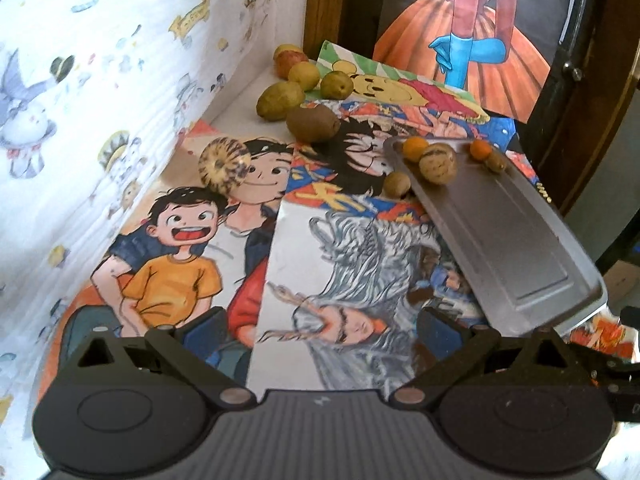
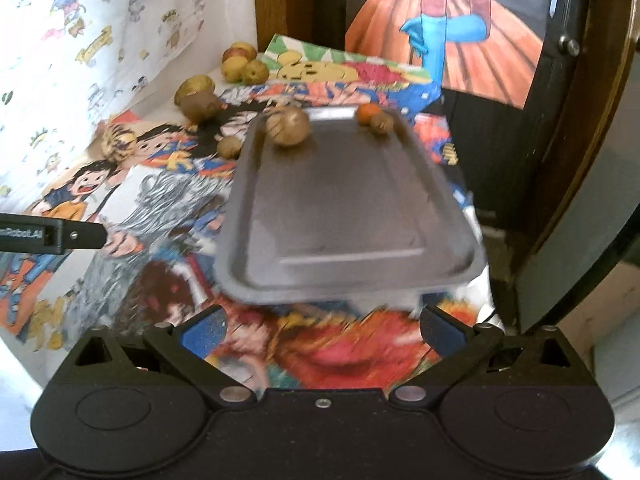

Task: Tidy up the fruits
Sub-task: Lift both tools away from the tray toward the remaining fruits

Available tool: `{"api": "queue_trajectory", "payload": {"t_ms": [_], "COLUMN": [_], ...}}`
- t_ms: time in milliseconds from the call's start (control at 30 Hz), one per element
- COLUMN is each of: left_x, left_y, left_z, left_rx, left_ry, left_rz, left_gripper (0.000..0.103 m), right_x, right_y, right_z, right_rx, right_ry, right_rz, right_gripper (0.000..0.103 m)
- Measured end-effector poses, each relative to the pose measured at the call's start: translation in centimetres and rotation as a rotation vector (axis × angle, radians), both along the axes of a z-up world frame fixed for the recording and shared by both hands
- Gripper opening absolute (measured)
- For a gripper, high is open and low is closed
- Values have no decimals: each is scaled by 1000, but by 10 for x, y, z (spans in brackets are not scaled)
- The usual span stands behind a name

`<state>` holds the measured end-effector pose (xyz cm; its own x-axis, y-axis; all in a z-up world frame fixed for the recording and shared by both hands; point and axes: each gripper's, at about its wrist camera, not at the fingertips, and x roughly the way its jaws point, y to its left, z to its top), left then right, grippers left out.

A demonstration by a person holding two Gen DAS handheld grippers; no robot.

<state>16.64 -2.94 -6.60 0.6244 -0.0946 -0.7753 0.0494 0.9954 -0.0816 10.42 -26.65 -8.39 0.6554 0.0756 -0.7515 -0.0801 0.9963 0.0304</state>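
A grey metal tray [image 1: 500, 232] lies on the picture-covered table; it also shows in the right wrist view [image 2: 344, 208], blurred. At its far end sit a striped round fruit [image 1: 438, 162], two small orange fruits [image 1: 415, 148] and a small brown one [image 1: 496, 161]. Loose fruits lie beyond: a brown kiwi [image 1: 312, 122], several yellow-green ones [image 1: 280, 100], a striped one [image 1: 224, 165] and a small brown one [image 1: 397, 185]. My left gripper [image 1: 320, 328] is open and empty. My right gripper [image 2: 322, 328] is open and empty just before the tray's near edge.
A wall with cartoon-print paper [image 1: 80, 120] stands on the left. A poster of an orange skirt [image 1: 480, 52] on dark wood furniture closes the back. The left gripper's finger [image 2: 52, 236] reaches in from the left in the right wrist view.
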Motion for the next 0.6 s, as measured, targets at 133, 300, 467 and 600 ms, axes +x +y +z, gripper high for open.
{"api": "queue_trajectory", "payload": {"t_ms": [133,300,467,600], "left_x": [-7,-14,-14,-12], "left_y": [6,12,16,20], "left_z": [-3,-5,-5,-5], "left_rx": [16,35,55,59], "left_ry": [9,23,28,35], "left_rz": [-4,0,19,47], "left_gripper": [102,102,102,102], "right_x": [-4,-3,1,8], "right_y": [10,21,27,30], "right_z": [-3,-4,-2,1], "right_rx": [24,48,61,59], "right_ry": [18,27,33,36], "right_rz": [24,68,119,166], "right_gripper": [102,102,102,102]}}
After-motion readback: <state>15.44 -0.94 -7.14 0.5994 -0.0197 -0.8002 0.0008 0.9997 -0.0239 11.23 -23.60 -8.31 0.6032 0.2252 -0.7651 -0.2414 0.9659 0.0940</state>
